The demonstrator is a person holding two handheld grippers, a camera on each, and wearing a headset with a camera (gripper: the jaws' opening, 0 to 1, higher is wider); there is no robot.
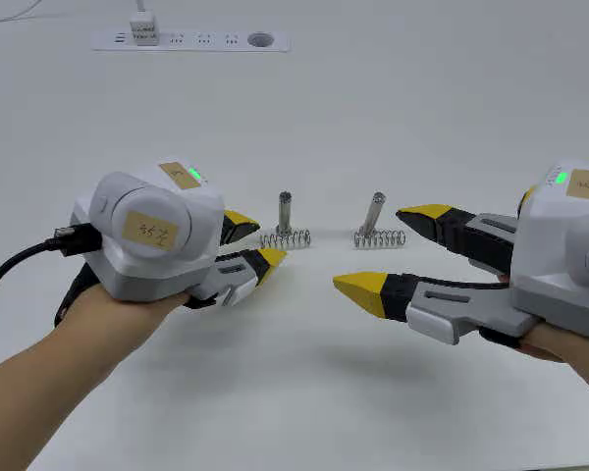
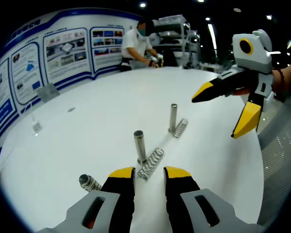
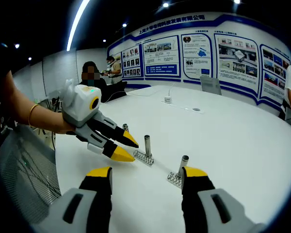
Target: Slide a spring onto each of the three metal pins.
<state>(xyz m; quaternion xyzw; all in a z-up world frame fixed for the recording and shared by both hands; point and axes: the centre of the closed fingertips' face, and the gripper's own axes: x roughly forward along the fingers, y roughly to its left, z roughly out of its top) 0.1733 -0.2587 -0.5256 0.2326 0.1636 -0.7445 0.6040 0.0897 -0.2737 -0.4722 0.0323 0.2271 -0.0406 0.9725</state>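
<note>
- the white desk (image 1: 304, 392) carries two metal pins standing upright side by side: the left pin (image 1: 285, 208) and the right pin (image 1: 374, 211).
- a left spring (image 1: 285, 238) lies on its side at the foot of the left pin. a right spring (image 1: 380, 237) lies the same way at the foot of the right pin. neither spring is on its pin.
- a third pin (image 2: 88, 182) stands near the left gripper, left of its fingers. coils show at it, but i cannot tell whether they sit around it.
- the left gripper (image 2: 149, 173) hovers just near of the left spring, with its fingers a narrow gap apart and holding nothing.
- the right gripper (image 3: 146, 171) hangs near the right pin, with its fingers spread wide and empty.
</note>
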